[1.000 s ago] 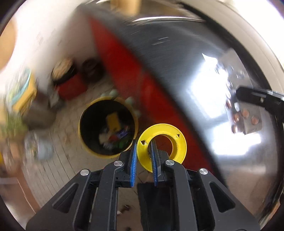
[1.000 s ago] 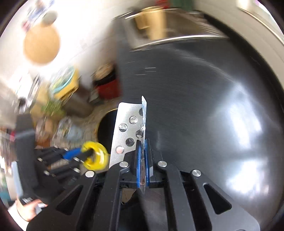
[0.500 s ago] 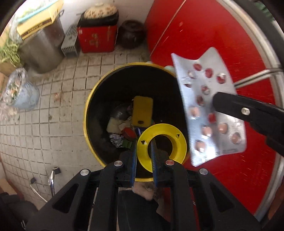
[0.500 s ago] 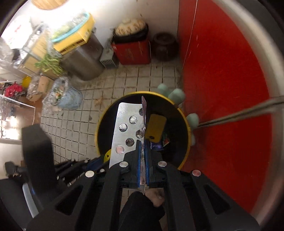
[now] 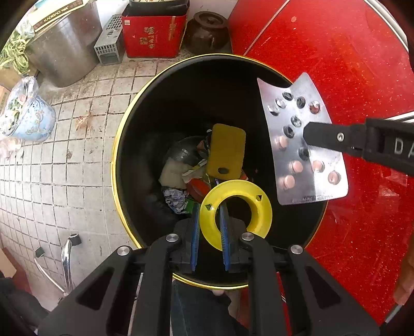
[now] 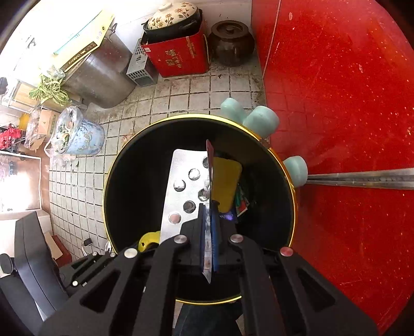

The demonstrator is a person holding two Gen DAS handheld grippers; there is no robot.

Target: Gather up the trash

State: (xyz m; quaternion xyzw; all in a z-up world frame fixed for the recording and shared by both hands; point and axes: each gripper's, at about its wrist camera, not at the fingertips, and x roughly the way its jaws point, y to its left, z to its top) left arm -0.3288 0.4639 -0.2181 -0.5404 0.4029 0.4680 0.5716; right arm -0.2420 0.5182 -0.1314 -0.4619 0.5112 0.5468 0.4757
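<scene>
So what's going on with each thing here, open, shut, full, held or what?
Left gripper: shut on the yellow ring, above the bin.
Right gripper: shut on the blister pack, partly used, above the bin.
Trash bin: open, some trash at the bottom.
Brown jar: lidded.
Flowered pot: lidded.

We record the right gripper [image 6: 210,219] pointing down, clamped on a silver blister pack [image 6: 182,191] over a yellow-rimmed black bin [image 6: 124,186] holding a yellow sponge [image 6: 226,181] and what seem to be wrappers [image 6: 242,200], on a tiled floor [image 6: 181,95] beside a red panel [image 6: 336,103].
</scene>
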